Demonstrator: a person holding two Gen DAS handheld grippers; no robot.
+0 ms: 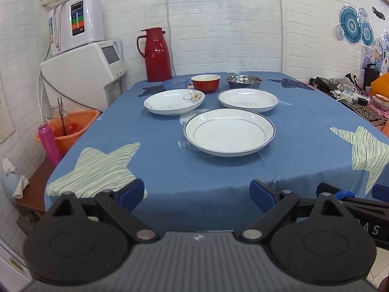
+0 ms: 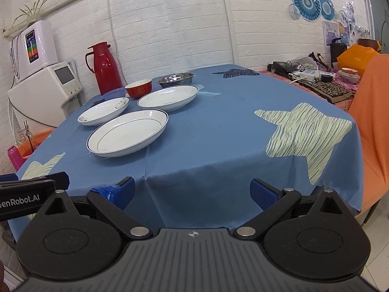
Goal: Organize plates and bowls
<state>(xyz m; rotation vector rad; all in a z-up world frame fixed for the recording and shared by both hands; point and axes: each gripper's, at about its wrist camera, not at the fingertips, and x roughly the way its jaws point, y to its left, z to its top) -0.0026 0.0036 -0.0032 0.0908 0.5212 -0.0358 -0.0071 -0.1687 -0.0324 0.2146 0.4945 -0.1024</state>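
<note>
We have both claws spread wide and empty at the near edge of the tabletop [image 1: 170,170], the left claw [image 1: 197,194] facing the nearest blue-rimmed plate [image 1: 229,132], the right claw [image 2: 192,194] further off to its side. Beyond it lie the flowered plate [image 1: 173,102] and a third plate [image 1: 248,99], then the red bowl [image 1: 205,82], a steel bowl [image 1: 243,80] and a blue bowl [image 1: 175,83], all unstacked. Our worry is the thin sloping rim: a shallow pinch could let a plate slip, or drag the loose cloth and jostle its neighbours
</note>
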